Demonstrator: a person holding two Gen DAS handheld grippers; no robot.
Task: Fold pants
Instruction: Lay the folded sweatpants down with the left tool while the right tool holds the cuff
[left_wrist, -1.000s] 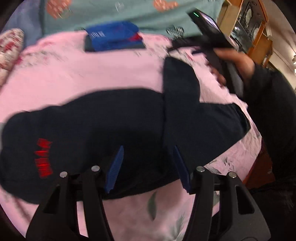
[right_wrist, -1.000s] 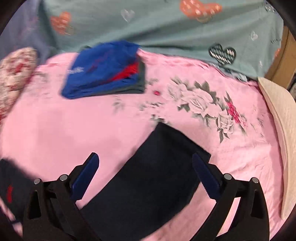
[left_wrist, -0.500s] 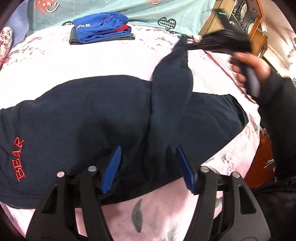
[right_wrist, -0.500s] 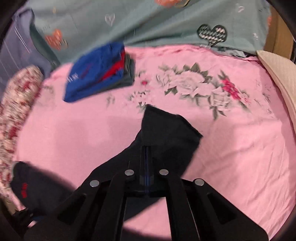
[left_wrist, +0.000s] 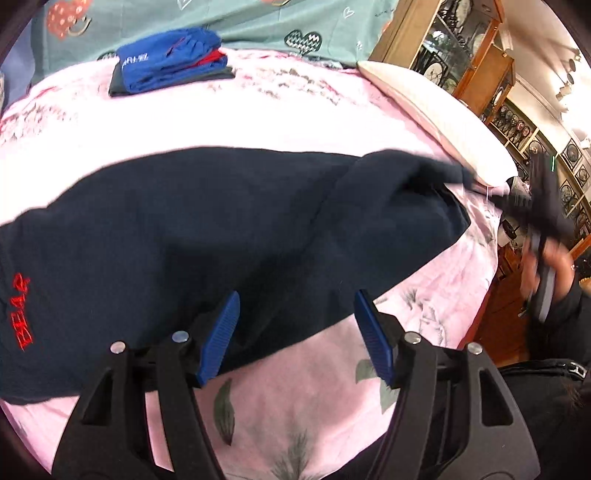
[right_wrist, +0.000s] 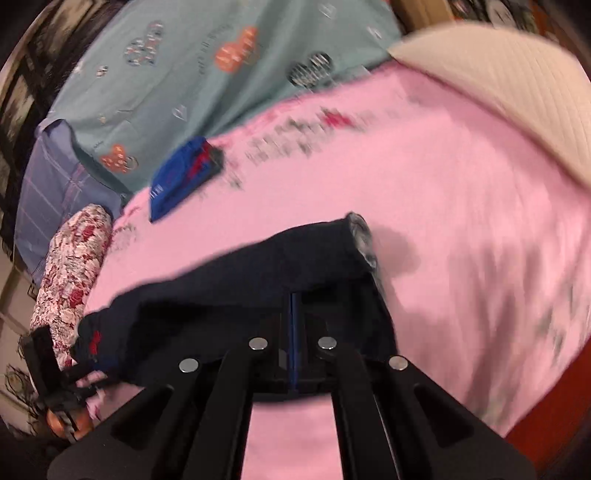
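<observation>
Dark navy pants (left_wrist: 207, 236) with red lettering (left_wrist: 20, 314) lie across the pink floral bedsheet (left_wrist: 280, 122). My left gripper (left_wrist: 295, 332) is open, its blue pads (left_wrist: 218, 332) over the near edge of the pants, holding nothing. My right gripper (right_wrist: 293, 317) is shut on one leg of the pants (right_wrist: 258, 273) and holds it stretched out to the right over the other leg. In the left wrist view the right gripper (left_wrist: 532, 206) shows at the far right, blurred.
A stack of folded blue, red and grey clothes (left_wrist: 170, 62) lies at the back of the bed. A cream pillow (left_wrist: 436, 103) lies at the right, a floral bolster (right_wrist: 70, 266) at the left. Wooden cabinets (left_wrist: 472, 48) stand beyond the bed.
My right gripper shut on the pant leg and pulled it from pointing toward the back of the bed over to the right. My left gripper stayed open near the front edge.
</observation>
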